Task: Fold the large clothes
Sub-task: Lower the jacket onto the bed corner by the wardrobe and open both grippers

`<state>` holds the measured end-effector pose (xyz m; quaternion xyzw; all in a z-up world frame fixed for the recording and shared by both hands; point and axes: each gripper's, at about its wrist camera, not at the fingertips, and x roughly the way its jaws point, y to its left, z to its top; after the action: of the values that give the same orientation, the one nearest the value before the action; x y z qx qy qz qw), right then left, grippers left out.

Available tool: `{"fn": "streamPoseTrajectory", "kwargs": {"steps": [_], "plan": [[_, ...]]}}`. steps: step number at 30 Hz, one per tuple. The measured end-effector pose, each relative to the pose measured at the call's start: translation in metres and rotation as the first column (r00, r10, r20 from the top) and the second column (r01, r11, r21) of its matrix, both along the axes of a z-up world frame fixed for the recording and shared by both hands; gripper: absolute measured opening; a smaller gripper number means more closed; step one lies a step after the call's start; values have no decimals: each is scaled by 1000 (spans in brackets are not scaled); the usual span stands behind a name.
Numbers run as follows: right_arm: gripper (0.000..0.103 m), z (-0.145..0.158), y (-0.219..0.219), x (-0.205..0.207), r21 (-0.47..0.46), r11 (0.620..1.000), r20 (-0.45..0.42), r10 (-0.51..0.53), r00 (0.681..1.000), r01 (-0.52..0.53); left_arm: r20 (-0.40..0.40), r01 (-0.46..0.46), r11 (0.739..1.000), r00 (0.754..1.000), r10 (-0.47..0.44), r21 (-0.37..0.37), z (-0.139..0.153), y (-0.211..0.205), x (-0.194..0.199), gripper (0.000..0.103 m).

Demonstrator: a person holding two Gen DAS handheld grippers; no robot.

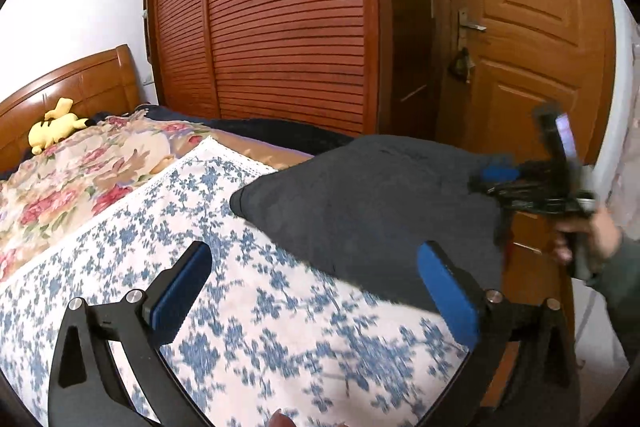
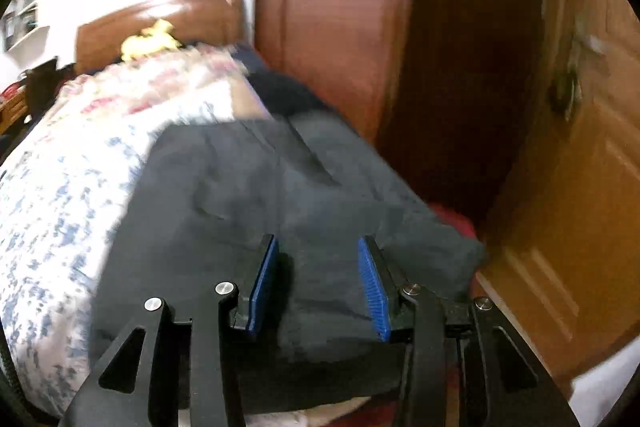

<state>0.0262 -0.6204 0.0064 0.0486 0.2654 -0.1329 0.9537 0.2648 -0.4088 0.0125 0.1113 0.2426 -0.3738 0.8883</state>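
Observation:
A dark grey garment (image 1: 372,211) lies folded on the blue-flowered bed cover (image 1: 240,307) near the bed's right edge. My left gripper (image 1: 316,291) is wide open and empty, low over the cover just left of the garment. My right gripper (image 2: 318,283) is open above the garment (image 2: 248,195), its blue pads (image 2: 374,291) apart with nothing between them. In the left wrist view the right gripper (image 1: 496,175) shows blurred at the garment's far right corner, held by a hand (image 1: 592,235).
A rose-patterned quilt (image 1: 72,183) and a yellow plush toy (image 1: 56,127) lie by the wooden headboard (image 1: 80,83). A slatted wardrobe (image 1: 280,19) and a wooden door (image 1: 520,67) stand close beyond the bed's right edge. Something red (image 2: 452,215) lies on the floor there.

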Motion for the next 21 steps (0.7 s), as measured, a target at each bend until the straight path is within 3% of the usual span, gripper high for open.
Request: {"fn": "streamPoseTrajectory", "kwargs": {"steps": [2, 5, 9, 11, 13, 17, 21], "plan": [[42, -11, -14, 6, 29, 1000, -29, 8, 1000, -7, -12, 1, 1000, 1000, -1, 5, -1, 9, -9, 103], [43, -2, -21, 2, 54, 999, -27, -7, 1000, 8, -1, -6, 1000, 1000, 6, 12, 1, 23, -23, 103], [43, 10, 4, 27, -10, 999, -24, -51, 998, 51, -2, -27, 1000, 1000, 27, 8, 3, 46, -39, 103], [43, 13, 26, 19, -25, 999, -4, -42, 999, 41, 0, -42, 999, 999, 42, 4, 3, 62, -50, 103], [47, 25, 41, 5, -57, 998, 18, -39, 999, 40, 2, -57, 998, 998, 57, 2, 5, 75, -57, 103], [65, 41, 81, -21, -70, 998, 68, 1, 998, 4, 12, -95, 995, 995, 95, 7, 7, 98, -72, 103], [75, 44, 124, -42, -64, 996, 112, 69, 991, -62, 11, -134, 991, 991, 133, 9, 8, 128, -91, 103]]}}
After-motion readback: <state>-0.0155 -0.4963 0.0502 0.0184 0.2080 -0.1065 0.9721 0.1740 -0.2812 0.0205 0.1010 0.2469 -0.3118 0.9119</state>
